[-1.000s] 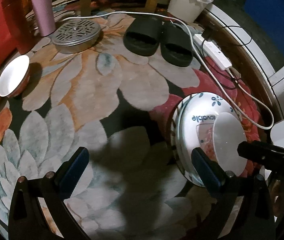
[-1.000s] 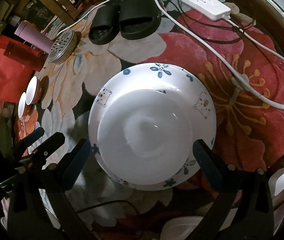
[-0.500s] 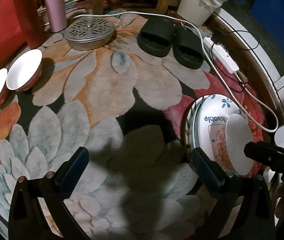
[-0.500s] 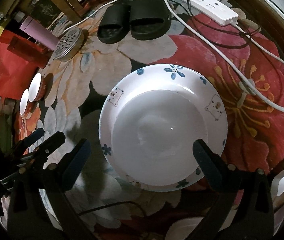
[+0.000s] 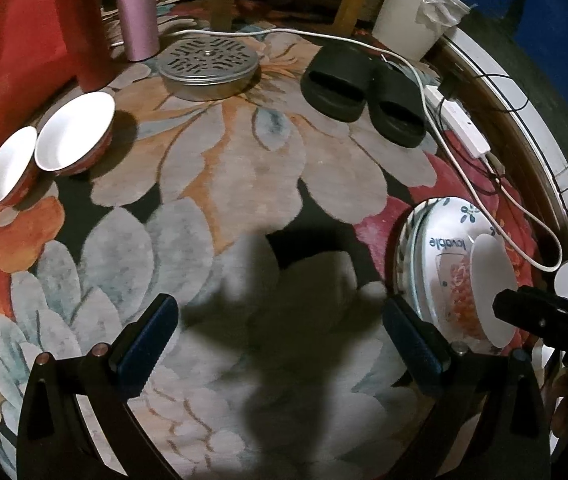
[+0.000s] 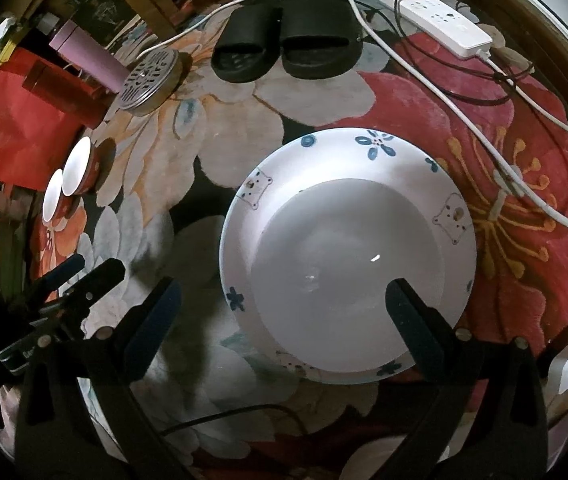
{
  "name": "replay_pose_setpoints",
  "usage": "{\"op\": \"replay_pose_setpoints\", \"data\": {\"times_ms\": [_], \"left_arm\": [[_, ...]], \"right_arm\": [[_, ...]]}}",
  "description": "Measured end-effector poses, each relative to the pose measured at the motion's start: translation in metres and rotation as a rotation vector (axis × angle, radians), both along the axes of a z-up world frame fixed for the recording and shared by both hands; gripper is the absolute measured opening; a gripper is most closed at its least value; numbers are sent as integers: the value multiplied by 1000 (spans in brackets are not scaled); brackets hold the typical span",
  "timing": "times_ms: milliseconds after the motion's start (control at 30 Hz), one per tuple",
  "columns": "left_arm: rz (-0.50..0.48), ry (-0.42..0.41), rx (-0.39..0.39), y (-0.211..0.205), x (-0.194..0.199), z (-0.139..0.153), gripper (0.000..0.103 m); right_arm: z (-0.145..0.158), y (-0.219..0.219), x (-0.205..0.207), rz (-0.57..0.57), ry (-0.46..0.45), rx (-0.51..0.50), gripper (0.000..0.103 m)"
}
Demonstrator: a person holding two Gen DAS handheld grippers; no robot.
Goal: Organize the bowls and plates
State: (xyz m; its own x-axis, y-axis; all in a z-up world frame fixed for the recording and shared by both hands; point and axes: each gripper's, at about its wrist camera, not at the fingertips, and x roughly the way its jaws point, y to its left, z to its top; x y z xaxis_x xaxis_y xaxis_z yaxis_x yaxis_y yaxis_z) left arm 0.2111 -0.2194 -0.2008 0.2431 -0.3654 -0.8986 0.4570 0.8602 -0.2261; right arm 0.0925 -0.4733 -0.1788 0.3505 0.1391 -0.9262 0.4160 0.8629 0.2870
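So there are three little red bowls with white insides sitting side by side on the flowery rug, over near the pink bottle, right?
Not quite: there are two, not three. The left wrist view shows just two red bowls with white insides, side by side on the flowery rug, not far from the pink bottle. The right wrist view also shows only that pair.

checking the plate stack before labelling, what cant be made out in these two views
- Plate stack, right wrist view: the plain white plate on top covers the middles of those beneath, so the count is unclear.
- Same stack, left wrist view: the right gripper hides its near edge; the red print is blurred.
- Two red bowls, both views: seen at an angle, so their bottoms are hidden.
- White bucket, left wrist view: contents hidden.
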Motion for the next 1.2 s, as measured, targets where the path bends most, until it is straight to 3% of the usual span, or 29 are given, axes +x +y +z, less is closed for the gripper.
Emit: {"op": "replay_pose_setpoints", "data": {"times_ms": [567,1200], "left_arm": [[30,6,30,27,24,-4,102],[222,52,2,106,73,-17,102]], "right_arm": [[6,18,24,113,16,-39,103],[10,64,89,272,68,-71,103]]}}
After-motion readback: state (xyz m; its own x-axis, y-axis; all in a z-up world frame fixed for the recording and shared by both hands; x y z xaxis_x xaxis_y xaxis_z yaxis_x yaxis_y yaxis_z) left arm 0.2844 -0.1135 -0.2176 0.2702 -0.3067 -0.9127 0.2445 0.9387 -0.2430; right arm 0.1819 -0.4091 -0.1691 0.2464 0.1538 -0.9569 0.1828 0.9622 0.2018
